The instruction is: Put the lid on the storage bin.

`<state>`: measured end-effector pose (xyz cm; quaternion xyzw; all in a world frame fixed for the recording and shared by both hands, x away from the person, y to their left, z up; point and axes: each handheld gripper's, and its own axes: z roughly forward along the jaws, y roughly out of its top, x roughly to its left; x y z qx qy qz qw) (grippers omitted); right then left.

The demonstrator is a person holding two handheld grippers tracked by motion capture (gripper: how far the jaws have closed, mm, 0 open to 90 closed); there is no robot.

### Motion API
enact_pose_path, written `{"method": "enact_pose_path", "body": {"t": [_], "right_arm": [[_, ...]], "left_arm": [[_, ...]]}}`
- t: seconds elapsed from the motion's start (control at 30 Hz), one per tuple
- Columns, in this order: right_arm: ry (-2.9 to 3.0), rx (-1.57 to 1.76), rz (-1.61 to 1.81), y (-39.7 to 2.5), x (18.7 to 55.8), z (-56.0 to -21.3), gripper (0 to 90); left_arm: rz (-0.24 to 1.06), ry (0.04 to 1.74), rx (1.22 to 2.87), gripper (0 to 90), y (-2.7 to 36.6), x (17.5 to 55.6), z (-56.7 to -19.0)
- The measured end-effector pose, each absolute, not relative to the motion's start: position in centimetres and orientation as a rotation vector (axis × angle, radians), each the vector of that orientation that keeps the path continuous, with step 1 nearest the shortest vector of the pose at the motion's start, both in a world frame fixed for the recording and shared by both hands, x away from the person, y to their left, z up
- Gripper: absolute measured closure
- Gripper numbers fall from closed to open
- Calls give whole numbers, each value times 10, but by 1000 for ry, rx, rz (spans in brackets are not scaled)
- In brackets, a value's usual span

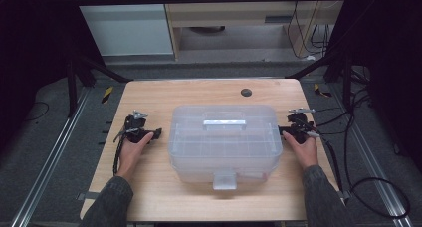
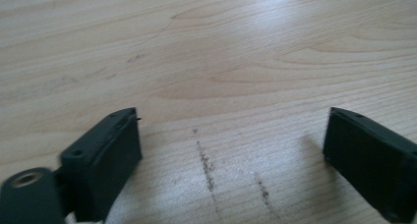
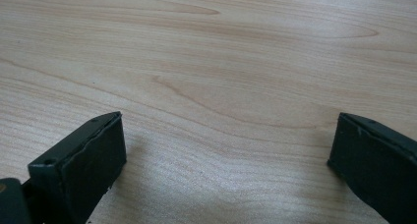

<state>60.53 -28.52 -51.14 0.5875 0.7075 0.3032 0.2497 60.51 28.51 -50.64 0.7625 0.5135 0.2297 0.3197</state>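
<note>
Risk assessment begins with the clear plastic storage box (image 1: 224, 142), which sits at the middle of the wooden table (image 1: 149, 197), lid on, its grey handle (image 1: 224, 123) lying flat on top and its front latch (image 1: 224, 179) facing the person. We take this box as our landmark.

Left of the box, the left gripper (image 1: 158, 133) rests on the table, near the box's left wall but apart from it. In the left gripper view its jaws stand wide apart with bare wood and a few dark scuff marks (image 2: 206, 165) between them; the left gripper (image 2: 231, 150) is released and holds nothing. Right of the box, the right gripper (image 1: 281, 131) lies just beside the box's right wall; whether it touches the wall we cannot tell. Its own view shows the right gripper (image 3: 226, 150) likewise spread over empty wood.

We judge the following hazards. Should both grippers close on the smooth side walls, they may slide off, since the plastic looks slick and the walls offer little for the jaws to grip. Uneven pressure from the two sides could skew the box or shove it toward the table's far edge. If the latch is not fully engaged, which we cannot confirm, lifting by the lid or handle could let the base drop away. Trailing cables (image 1: 348, 137) right of the box could snag during any lift.
</note>
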Motion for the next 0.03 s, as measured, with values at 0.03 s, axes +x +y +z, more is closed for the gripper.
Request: {"method": "enact_pose_path", "body": {"t": [0.03], "right_arm": [[1925, 1602, 828, -285, 605, -511, 6]], "left_arm": [[605, 1358, 2003, 42, 285, 605, -506]]}}
